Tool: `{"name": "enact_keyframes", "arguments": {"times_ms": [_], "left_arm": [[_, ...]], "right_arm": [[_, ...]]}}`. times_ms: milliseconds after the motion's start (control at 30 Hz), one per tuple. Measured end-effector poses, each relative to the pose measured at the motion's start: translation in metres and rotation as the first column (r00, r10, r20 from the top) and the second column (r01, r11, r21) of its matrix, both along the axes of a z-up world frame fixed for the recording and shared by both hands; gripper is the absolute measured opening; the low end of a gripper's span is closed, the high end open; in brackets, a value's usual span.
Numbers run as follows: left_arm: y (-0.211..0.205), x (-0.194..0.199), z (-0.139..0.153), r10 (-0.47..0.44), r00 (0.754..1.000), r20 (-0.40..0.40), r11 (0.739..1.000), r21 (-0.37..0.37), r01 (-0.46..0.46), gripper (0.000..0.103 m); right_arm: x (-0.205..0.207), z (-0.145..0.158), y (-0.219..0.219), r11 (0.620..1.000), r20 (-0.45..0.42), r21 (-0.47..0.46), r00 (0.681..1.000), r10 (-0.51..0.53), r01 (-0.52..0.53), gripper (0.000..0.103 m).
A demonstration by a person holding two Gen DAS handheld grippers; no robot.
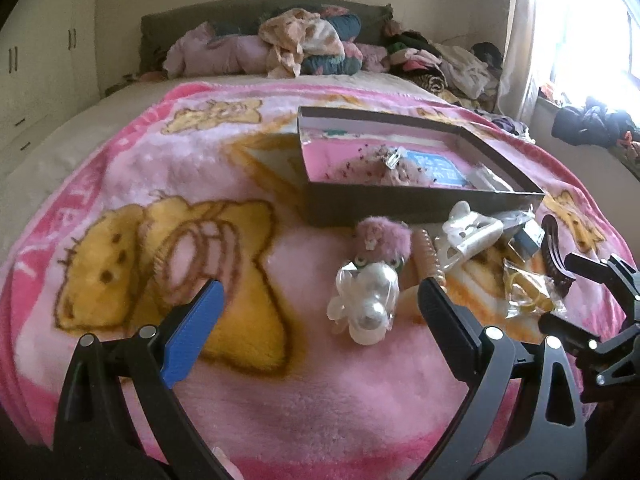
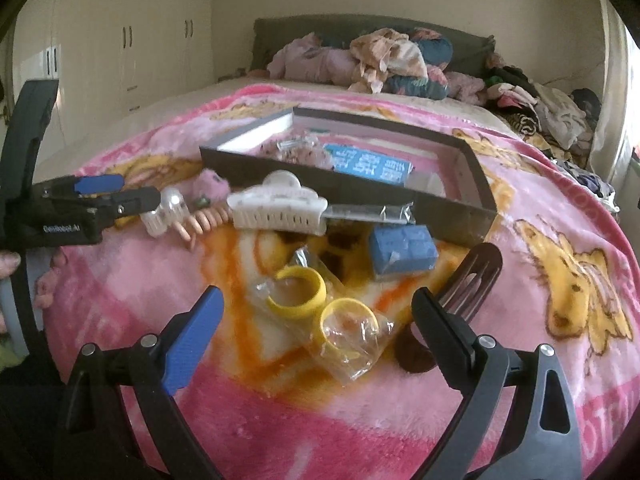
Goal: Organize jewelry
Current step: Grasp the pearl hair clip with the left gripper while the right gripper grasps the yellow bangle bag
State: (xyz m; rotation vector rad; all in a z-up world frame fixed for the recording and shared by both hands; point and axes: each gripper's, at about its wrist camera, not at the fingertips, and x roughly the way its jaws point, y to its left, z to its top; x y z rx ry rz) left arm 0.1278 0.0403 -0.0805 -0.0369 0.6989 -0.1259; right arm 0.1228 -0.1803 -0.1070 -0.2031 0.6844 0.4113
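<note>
My left gripper [image 1: 320,312] is open just above the pink blanket, with a pearly white hair piece in clear wrap [image 1: 364,304] lying between its fingers, untouched. A pink fuzzy clip [image 1: 384,236] and a peach coil tie [image 1: 426,256] lie just beyond. My right gripper [image 2: 320,320] is open over a clear bag of yellow bangles [image 2: 304,292]. A dark brown hair clip [image 2: 476,280] rests by its black finger. A white claw clip [image 2: 280,204] and a small blue box [image 2: 402,250] lie before the dark open box [image 2: 440,200], which holds a few items.
Everything sits on a pink cartoon blanket [image 1: 280,400] on a bed. Piled clothes [image 1: 312,40] cover the headboard end and the right side. White wardrobes [image 2: 120,60] stand at the left. The left gripper [image 2: 140,189] shows at the left of the right wrist view, with a hand behind it.
</note>
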Motion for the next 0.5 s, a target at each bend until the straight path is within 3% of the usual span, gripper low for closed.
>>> {"name": "enact_keyframes", "arguments": {"times_ms": [200,500], "left_arm": [[0.003,0.01,-0.011,0.0,0.999,-0.037,0.999,-0.046,-0.002,0.086],[-0.004,0.016,-0.018,-0.04,0.997,-0.06,0.997,-0.075,0.035,0.059]], "right_arm": [[0.008,-0.01,0.005,0.998,-0.012,-0.059,1.0,0.026,-0.026,0.078],[0.019,-0.014,0.016,0.996,-0.048,-0.065,0.997,0.06,-0.063,0.056]]}}
